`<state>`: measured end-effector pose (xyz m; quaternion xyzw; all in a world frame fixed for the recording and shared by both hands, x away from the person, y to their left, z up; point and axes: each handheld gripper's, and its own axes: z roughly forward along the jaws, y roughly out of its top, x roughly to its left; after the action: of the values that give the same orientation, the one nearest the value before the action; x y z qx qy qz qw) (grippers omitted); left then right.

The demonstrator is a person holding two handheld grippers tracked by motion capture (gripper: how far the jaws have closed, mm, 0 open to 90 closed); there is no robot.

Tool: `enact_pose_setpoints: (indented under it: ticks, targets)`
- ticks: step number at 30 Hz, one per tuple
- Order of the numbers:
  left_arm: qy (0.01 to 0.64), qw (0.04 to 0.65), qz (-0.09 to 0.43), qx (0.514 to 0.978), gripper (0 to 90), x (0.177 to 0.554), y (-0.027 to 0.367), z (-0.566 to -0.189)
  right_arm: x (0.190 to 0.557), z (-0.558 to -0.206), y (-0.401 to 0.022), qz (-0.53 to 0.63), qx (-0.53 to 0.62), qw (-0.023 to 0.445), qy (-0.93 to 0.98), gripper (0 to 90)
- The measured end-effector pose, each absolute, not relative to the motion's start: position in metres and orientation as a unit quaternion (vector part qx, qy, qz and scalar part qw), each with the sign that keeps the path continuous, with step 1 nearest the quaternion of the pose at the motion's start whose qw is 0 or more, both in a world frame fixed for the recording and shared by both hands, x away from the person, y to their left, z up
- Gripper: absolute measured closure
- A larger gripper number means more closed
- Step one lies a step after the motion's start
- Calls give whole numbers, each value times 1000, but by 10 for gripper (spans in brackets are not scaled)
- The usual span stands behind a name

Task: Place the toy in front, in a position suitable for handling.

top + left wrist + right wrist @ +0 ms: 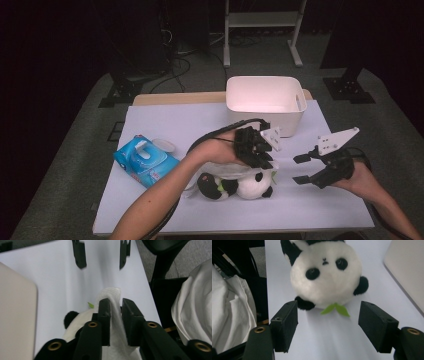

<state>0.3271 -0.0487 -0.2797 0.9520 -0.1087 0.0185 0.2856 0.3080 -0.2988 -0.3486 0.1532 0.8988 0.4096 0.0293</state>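
- Where the white tissue (pixel 113 315) runs up between the jaws of the left gripper (pixel 115 305), clamped tight on it, a soft crinkled sheet, long axis along the jaws and away from that gripper's camera.
- Seen from above as a pale fold (pixel 231 171) under the left gripper (pixel 264 159), draped over the panda plush (pixel 240 186).
- Lying on its side near the middle of the table, long axis left to right across the high view, white head toward the right gripper (pixel 300 169).
- Black ears and eye patches, round white face (pixel 325 275), green leaf (pixel 335 309) below it.
- Right gripper jaws wide apart with nothing between them, just short of the plush.
- White table sheet (pixel 310 200), white bin (pixel 265 104) at the far edge, blue wipes pack (pixel 145 160) to the left, grey floor and dark room beyond.
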Motion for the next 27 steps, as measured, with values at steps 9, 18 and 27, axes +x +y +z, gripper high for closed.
enact_pose_setpoints:
  ticks: [9,18,27]
  targets:
    - [-86,311,-9,946,520,335,-37,-286,307,-348,-302,418,155,21,895,308]
    - [-54,333,19,941,508,332,10,-275,311,-332,-269,421,112,26,900,314]
    - [-21,334,33,942,498,329,55,-283,320,-322,-214,418,68,18,906,332]
